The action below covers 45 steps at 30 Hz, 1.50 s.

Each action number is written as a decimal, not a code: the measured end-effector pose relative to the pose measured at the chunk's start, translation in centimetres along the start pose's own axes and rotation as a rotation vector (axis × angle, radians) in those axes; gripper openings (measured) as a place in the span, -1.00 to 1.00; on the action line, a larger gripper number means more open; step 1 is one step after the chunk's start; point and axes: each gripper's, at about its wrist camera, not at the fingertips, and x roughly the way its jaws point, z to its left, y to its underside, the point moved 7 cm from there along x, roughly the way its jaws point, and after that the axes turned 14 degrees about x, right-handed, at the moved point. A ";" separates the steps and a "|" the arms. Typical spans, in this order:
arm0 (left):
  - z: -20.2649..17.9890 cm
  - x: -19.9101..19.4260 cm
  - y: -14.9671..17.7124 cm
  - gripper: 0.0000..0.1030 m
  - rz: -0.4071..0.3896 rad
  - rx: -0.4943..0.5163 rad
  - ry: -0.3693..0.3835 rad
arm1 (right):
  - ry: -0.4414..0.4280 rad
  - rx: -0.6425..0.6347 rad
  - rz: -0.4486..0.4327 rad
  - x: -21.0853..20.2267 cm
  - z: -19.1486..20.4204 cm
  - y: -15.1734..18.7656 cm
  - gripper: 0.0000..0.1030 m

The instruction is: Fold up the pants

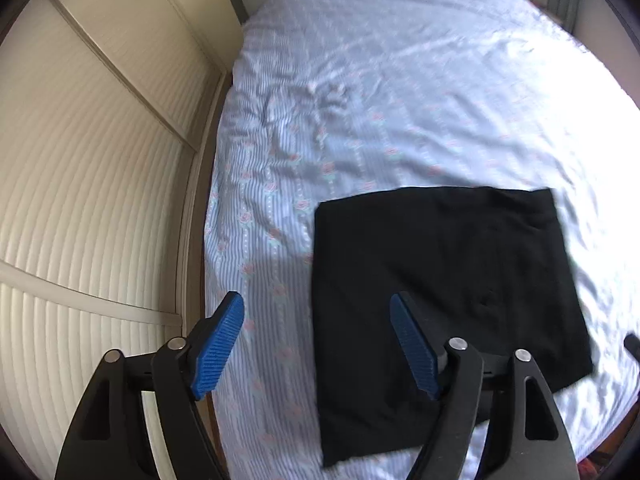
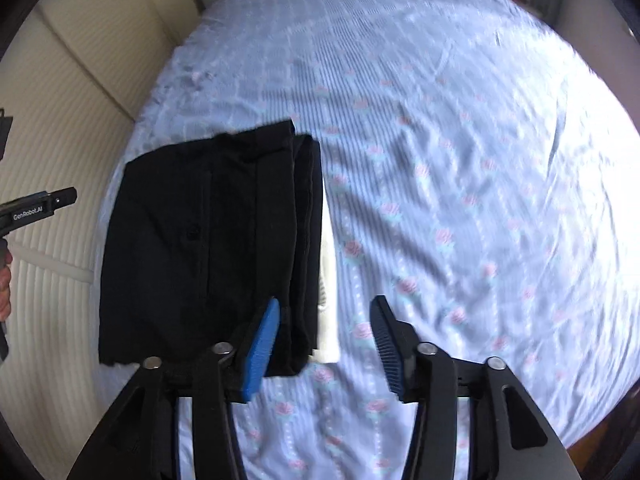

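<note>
Folded pants between two released grippers, bundle nearly complete

The left gripper (image 1: 316, 344) is held above the bed (image 1: 400, 80) with jaws spread and nothing grasped; the black pants (image 1: 440, 272) lie flat as a rectangle to its right, with the right finger over the bundle's left edge. In the right wrist view the pants (image 2: 208, 240) lie left of the right gripper (image 2: 324, 340), long axis running near to far, stacked fold edges toward it. That gripper is likewise spread and empty, and is judged nearer the stacked edge.
</note>
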 end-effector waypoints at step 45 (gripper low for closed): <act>-52.1 -43.1 5.3 0.93 -0.363 -0.114 0.142 | -0.120 -0.124 -0.368 -37.0 -43.6 5.9 0.65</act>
